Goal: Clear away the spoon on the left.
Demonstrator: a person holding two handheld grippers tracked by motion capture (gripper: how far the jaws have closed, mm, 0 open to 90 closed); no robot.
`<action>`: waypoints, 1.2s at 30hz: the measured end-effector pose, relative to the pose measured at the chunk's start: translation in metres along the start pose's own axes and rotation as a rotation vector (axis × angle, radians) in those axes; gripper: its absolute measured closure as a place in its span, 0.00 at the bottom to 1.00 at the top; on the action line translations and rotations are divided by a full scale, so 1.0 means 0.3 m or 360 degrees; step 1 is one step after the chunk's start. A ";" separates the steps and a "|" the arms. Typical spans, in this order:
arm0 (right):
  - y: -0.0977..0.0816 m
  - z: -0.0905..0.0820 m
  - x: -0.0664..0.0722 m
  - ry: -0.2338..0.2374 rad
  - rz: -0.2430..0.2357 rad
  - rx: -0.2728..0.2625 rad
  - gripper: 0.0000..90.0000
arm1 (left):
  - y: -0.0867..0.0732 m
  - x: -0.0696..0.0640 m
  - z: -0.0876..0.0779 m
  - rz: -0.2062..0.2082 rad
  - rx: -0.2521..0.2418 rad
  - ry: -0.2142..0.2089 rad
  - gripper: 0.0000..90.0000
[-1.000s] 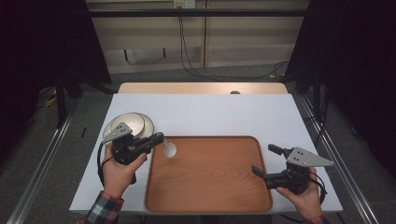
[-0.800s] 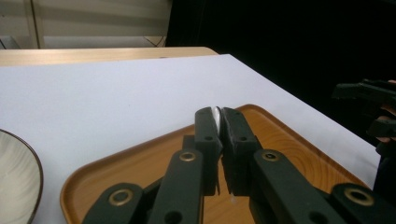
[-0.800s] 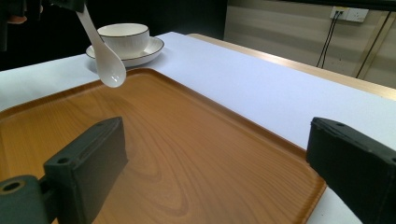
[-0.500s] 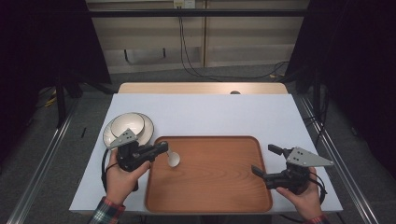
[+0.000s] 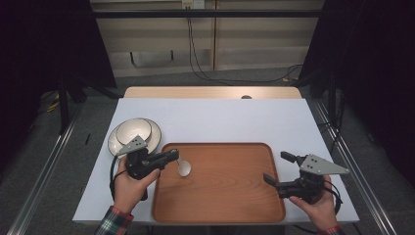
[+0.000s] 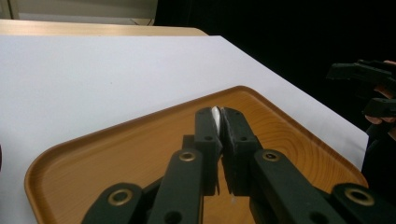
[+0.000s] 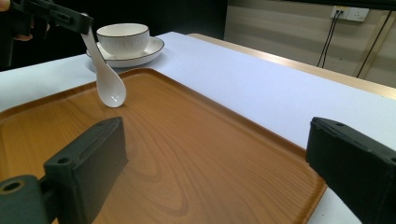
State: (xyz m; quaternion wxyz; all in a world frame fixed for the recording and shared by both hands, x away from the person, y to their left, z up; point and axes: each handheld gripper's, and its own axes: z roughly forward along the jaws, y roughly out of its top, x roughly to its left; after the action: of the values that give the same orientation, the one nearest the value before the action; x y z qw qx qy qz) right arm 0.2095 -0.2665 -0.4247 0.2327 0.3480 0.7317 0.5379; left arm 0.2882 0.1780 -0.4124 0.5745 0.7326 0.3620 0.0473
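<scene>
Left claw [image 5: 172, 155] grips spoon [image 5: 184, 168] by handle, bowl-end hanging over tray [image 5: 220, 210], likely to set it down; right claw [image 5: 276, 169] open, idle.

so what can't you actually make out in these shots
- Left gripper view: the spoon is a white sliver between the shut jaws of the left hand-held gripper; the jaws hide its bowl.
- Right gripper view: whether the spoon's bowl touches the wooden tray or hangs just above it.
- High view: the inside of the white bowl on its plate, too small.
- High view: the person's forearms, cut off by the bottom edge.
</scene>
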 end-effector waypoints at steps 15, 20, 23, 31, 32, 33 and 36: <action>0.000 0.000 0.001 0.0005 0.0006 0.0006 0.05 | 0.008 0.033 0.041 0.0045 -0.0018 0.0080 0.92; 0.000 0.000 0.001 0.0012 0.0004 0.0008 0.05 | -0.002 0.047 0.068 0.0070 0.0036 0.0139 0.92; 0.000 0.000 -0.001 0.0028 0.0000 0.0013 0.05 | -0.015 0.062 0.089 0.0070 0.0067 0.0140 0.93; -0.001 0.001 -0.001 0.0033 0.0002 0.0006 0.05 | -0.027 0.068 0.099 0.0058 0.0070 0.0131 0.95; 0.000 0.000 0.000 0.0033 0.0008 0.0006 0.06 | -0.026 0.066 0.098 0.0059 0.0072 0.0132 0.95; 0.000 0.000 0.000 0.0037 0.0009 0.0004 0.06 | -0.025 0.062 0.098 0.0063 0.0074 0.0136 0.95; 0.000 -0.001 0.001 0.0030 0.0006 0.0006 0.06 | -0.028 0.053 0.095 0.0060 0.0087 0.0110 0.95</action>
State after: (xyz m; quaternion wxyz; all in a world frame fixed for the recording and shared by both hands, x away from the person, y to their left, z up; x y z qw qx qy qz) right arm 0.2092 -0.2665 -0.4246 0.2241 0.3449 0.7342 0.5401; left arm 0.3098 0.1650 -0.4350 0.5404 0.7527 0.3690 0.0734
